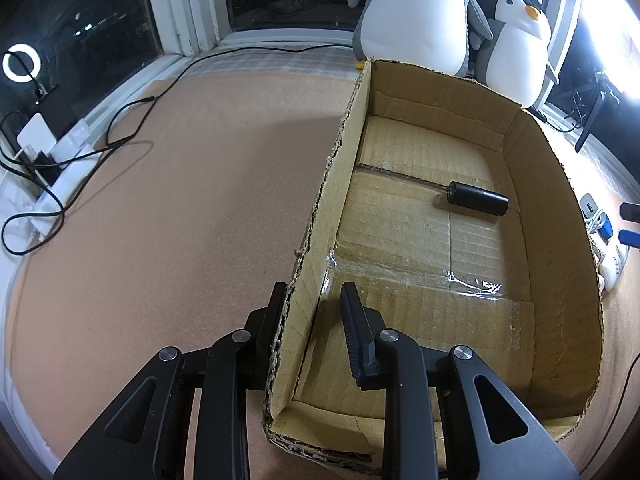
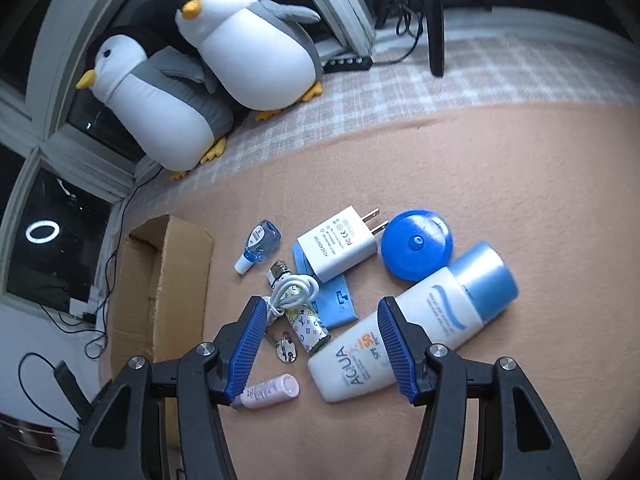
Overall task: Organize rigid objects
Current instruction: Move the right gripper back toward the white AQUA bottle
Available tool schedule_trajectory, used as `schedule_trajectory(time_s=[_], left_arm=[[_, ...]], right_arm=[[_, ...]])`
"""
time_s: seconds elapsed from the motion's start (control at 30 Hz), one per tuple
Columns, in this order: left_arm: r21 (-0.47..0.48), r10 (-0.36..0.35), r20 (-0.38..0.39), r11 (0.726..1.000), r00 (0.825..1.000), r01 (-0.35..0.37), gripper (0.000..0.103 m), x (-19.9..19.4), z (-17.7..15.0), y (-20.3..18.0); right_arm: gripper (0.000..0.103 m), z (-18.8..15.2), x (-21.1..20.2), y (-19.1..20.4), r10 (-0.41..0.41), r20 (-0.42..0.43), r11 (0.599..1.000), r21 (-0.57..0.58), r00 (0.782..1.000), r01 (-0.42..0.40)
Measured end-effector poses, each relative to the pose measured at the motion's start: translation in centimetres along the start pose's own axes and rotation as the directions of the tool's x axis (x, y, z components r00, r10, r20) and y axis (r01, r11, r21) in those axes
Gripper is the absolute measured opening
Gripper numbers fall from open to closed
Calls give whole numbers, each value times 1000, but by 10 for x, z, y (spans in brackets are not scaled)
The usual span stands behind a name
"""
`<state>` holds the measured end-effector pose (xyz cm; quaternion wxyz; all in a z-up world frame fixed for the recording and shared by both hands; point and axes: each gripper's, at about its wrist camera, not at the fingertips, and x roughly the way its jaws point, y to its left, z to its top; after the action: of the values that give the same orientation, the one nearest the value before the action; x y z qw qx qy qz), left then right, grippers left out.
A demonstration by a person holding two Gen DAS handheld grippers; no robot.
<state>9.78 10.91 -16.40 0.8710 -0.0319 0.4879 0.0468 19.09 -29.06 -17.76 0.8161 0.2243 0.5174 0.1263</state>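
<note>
Sunscreen tube (image 2: 404, 332): white body, blue cap, printed "AQUA" and "SPF"; lies flat on the mat, its lower body between the fingers of the right gripper (image 2: 320, 344) and partly under the right finger.
Right gripper state: jaws spread wide, nothing clasped; blue ribbed pads (image 2: 248, 344) hover above the pile of items.
Patterned lighter (image 2: 306, 326): just ahead of the left pad, with a coiled white cable (image 2: 294, 292) lying over its far end.
Keys (image 2: 286, 346): small metal cluster beside the left pad, close to the lighter.
Pink tube (image 2: 270, 392): lies on the mat just below the left pad.
White wall charger (image 2: 340, 248): farther ahead, prongs toward the right, resting on a blue card (image 2: 336, 304).
Blue round disc (image 2: 416, 246): ahead and right, touching the sunscreen cap.
Small blue bottle (image 2: 258, 244): ahead and left, apart from the charger.
Cardboard box (image 1: 552, 216): open top; the left gripper (image 1: 316, 300) straddles its near left wall, one finger outside, one inside.
Left gripper state: jaws parted; the outer finger sits against the wall, the inner finger stands clear of it, so no clamp.
Black cylinder (image 1: 476, 198): on its side on the box floor, well ahead and right of the left gripper.
Mat (image 1: 180, 200): tan, under everything.
Plush penguins (image 2: 224, 56): two, beyond the mat by the window.
</note>
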Motion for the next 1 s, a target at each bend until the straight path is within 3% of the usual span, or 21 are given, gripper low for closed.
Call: schedule_trajectory(time_s=[0.3,0.77,1.0], left_arm=[[0,1,0,1000,1000,-1,25,0,0,0],[1,2,-1,1000,1000,-2,25,0,0,0],[-1,2,-3,1000,1000,-2,25,0,-1,0]], right_arm=[[54,1,18,-4,44,-48,998,35,998,-43],[54,-23,1,-28,-4,-93,1000,-26,996,1],[54,-52,-25,-35,-70,-35,986,-156,997,64]])
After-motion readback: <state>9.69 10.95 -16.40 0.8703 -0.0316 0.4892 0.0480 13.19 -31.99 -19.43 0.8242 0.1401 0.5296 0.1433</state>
